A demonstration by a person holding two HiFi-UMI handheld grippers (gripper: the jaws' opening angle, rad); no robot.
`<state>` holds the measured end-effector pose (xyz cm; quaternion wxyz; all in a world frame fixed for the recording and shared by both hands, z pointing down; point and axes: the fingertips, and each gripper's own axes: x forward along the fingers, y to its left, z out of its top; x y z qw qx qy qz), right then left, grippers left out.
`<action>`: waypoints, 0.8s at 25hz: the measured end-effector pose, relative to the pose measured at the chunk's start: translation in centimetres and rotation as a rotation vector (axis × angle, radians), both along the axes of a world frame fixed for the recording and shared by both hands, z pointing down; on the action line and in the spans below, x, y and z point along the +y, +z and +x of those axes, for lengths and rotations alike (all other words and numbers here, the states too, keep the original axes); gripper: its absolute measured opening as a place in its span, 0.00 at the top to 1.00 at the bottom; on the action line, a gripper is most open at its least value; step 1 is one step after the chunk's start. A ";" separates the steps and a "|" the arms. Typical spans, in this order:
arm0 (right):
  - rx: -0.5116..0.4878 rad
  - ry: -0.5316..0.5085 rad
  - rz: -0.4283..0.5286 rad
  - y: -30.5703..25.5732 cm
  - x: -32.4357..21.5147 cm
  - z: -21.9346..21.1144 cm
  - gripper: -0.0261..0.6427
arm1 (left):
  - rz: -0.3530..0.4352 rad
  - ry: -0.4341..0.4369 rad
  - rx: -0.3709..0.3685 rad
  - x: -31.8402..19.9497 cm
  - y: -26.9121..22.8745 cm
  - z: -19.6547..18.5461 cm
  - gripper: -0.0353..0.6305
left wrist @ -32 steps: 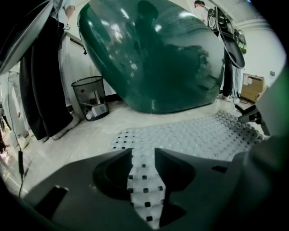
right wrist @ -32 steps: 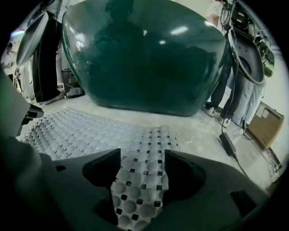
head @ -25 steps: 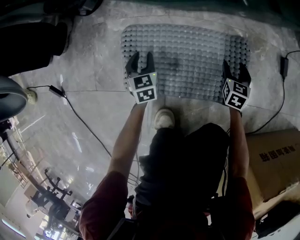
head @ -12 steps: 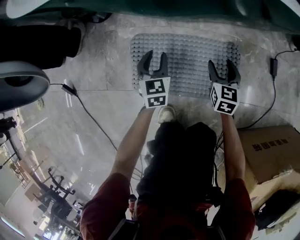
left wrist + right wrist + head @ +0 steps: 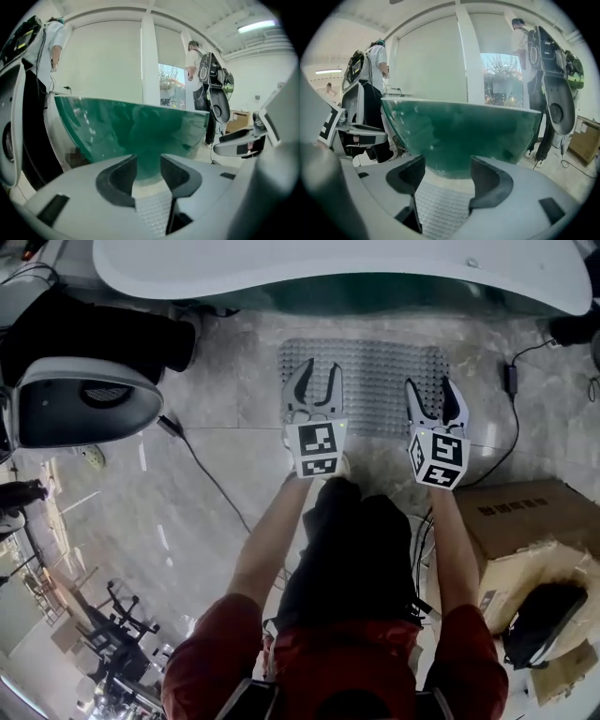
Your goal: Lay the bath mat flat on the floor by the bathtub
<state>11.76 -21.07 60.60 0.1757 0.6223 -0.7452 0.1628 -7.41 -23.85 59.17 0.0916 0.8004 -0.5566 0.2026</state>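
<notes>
Head view: grey studded rubber bath mat [image 5: 375, 371] lies flat just beside the green-sided, white-rimmed bathtub [image 5: 328, 268]. Left gripper [image 5: 316, 381] and right gripper [image 5: 431, 399] hover over the mat's edge farthest from the tub, jaws spread, empty.

In the head view the bathtub [image 5: 328, 268] is cut off by the picture's edge at 12 o'clock. The cardboard box [image 5: 539, 521] is cut off by the edge at 4 o'clock, and its print is too small to be read. The near edge of the bath mat [image 5: 375, 362] is partly covered by the left gripper [image 5: 317, 382] and the right gripper [image 5: 431, 397], and in both gripper views only a strip of it is seen between the jaws.
</notes>
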 end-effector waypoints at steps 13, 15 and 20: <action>-0.048 0.007 0.119 -17.2 -1.6 1.6 0.50 | 0.073 0.033 0.024 -2.0 -16.4 4.4 0.71; -0.047 0.007 0.151 -21.4 -1.1 2.2 0.50 | 0.099 0.037 0.035 -1.5 -20.5 5.4 0.71; -0.046 0.003 0.233 -27.8 -0.9 4.1 0.50 | 0.172 0.062 0.050 -1.1 -26.9 8.5 0.71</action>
